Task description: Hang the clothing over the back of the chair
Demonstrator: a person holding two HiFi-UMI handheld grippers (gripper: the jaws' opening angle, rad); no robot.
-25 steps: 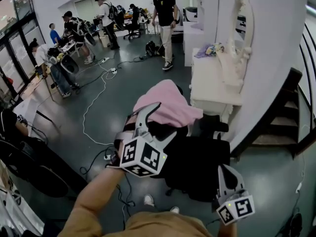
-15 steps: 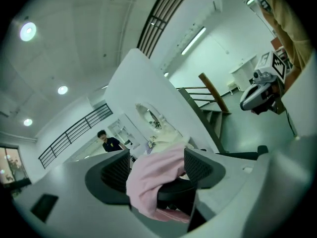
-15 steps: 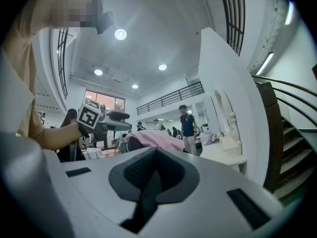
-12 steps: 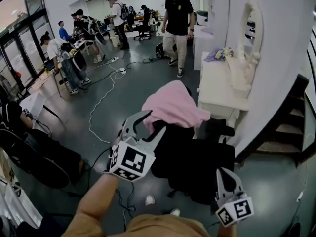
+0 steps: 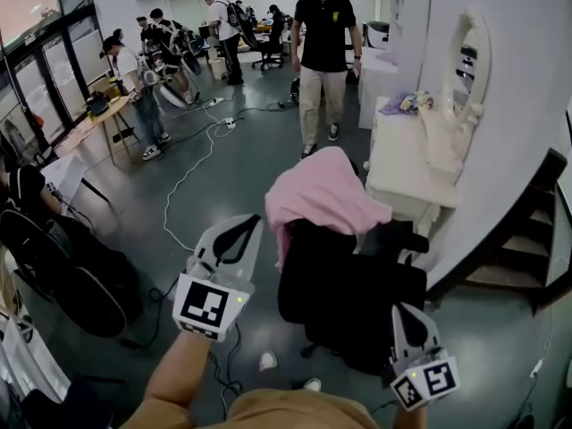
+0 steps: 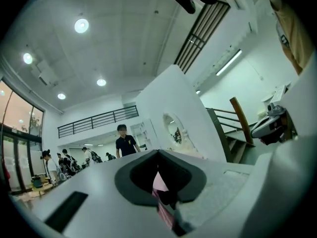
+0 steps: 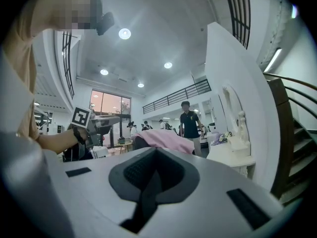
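Observation:
Pink clothing [image 5: 320, 193] lies draped over the top of the back of a black office chair [image 5: 353, 298]. My left gripper [image 5: 251, 222] hangs to the left of the chair, apart from the clothing, with its jaws shut and nothing held. In the left gripper view its jaws [image 6: 158, 153] meet, and a sliver of the pink clothing [image 6: 159, 183] shows through the slot behind them. My right gripper [image 5: 399, 311] stays low at the chair's right side, jaws shut and empty. The right gripper view [image 7: 156, 150] shows the pink clothing [image 7: 166, 139] ahead.
A white dressing table [image 5: 404, 170] with a mirror stands against the wall behind the chair. A person in a black shirt [image 5: 323, 34] stands just beyond it. Dark stairs [image 5: 523, 239] rise at right. Cables [image 5: 189, 172] cross the floor; black bags [image 5: 67, 271] sit left.
My left gripper went from open next to the clothing to shut, and moved left, away from the chair. The person in black came closer. The right gripper barely shifted.

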